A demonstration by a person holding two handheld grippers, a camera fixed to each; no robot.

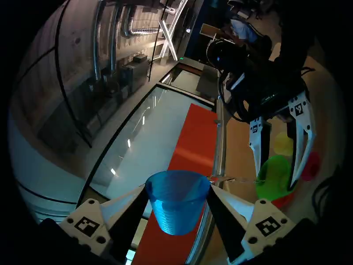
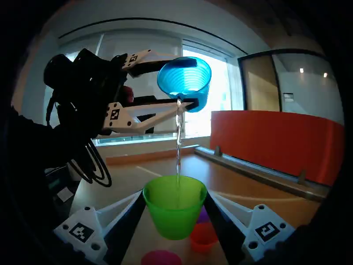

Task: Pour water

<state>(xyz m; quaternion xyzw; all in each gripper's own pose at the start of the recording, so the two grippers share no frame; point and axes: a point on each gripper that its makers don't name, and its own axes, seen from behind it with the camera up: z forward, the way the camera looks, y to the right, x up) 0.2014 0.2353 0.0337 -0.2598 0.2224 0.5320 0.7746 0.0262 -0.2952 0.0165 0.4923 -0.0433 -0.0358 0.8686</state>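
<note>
Water [image 2: 178, 145] streams mid-pour from the tipped blue cup [image 2: 185, 81], pinched in the left gripper [image 1: 178, 190], into the green cup [image 2: 175, 212] clamped by the right gripper [image 2: 175, 194] below, and next comes a slow further tilt, then righting the blue cup.

bright window [image 2: 207, 79] backlight, dim foreground, fisheye-warped edges

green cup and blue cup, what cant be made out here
- Water level in the translucent green plastic cup: right gripper view, its tinted wall hides it; left gripper view, fingers of the right gripper cross it.
- Water left in the translucent blue plastic cup: left gripper view, its tinted wall hides it.
- Small pink cup: right gripper view, cut off by the bottom edge.
- Small purple object: right gripper view, mostly behind the green cup.
</note>
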